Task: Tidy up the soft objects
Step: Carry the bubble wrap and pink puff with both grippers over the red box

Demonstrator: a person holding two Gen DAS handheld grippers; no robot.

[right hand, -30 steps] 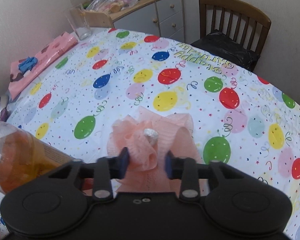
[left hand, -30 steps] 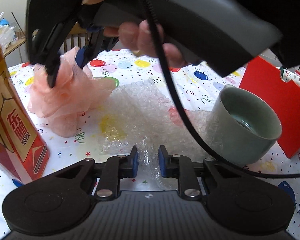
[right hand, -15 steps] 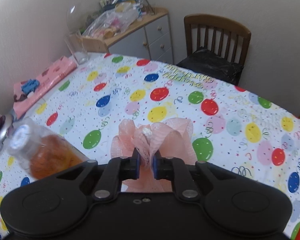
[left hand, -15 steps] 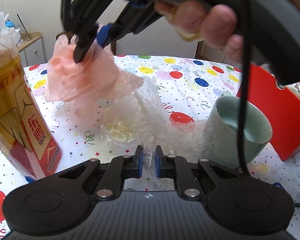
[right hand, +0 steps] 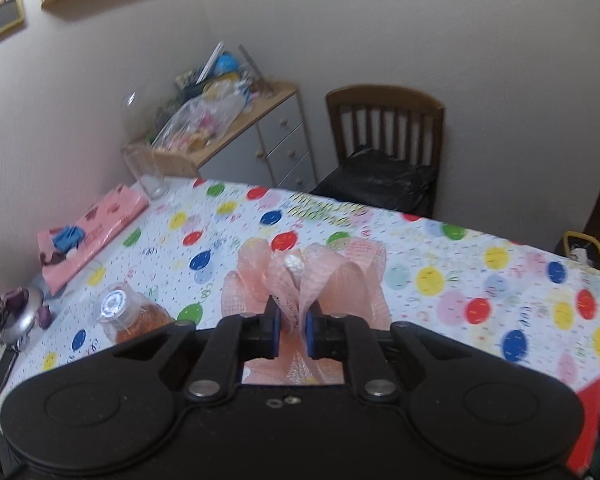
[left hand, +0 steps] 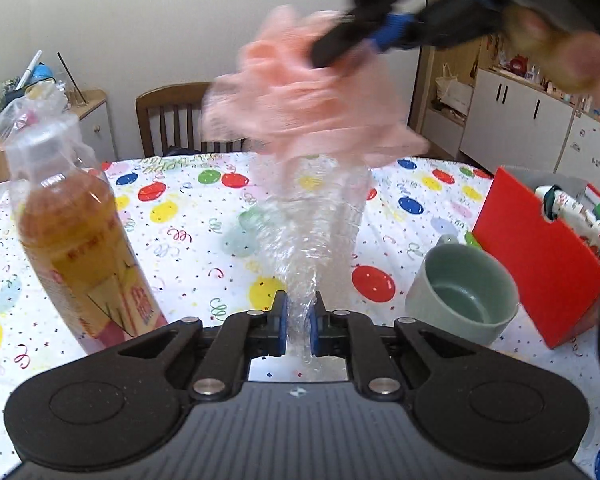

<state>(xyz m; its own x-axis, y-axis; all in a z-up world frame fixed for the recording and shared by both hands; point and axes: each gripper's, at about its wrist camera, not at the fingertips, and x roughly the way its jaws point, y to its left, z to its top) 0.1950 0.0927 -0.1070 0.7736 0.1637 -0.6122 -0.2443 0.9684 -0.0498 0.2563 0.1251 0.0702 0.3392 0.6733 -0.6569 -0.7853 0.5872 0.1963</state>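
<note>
My right gripper (right hand: 292, 330) is shut on a pink mesh bath pouf (right hand: 300, 280) and holds it high above the table; in the left wrist view the pouf (left hand: 308, 108) hangs blurred from that gripper (left hand: 356, 44) at the top. My left gripper (left hand: 298, 324) is shut on a clear bubble wrap sheet (left hand: 312, 224), which stretches up from the fingers to the pouf, lifted off the balloon-print tablecloth (left hand: 204, 240).
A bottle of amber tea (left hand: 76, 240) stands left, seen from above in the right wrist view (right hand: 128, 320). A grey-green mug (left hand: 464, 300) and a red box (left hand: 540, 256) with items sit right. A pink cloth (right hand: 88, 232), a glass (right hand: 148, 176) and a chair (right hand: 384, 152) lie beyond.
My right gripper shut on the pouf and lifted it high off the table. My left gripper shut on the bubble wrap and rose, so the sheet now hangs stretched upward.
</note>
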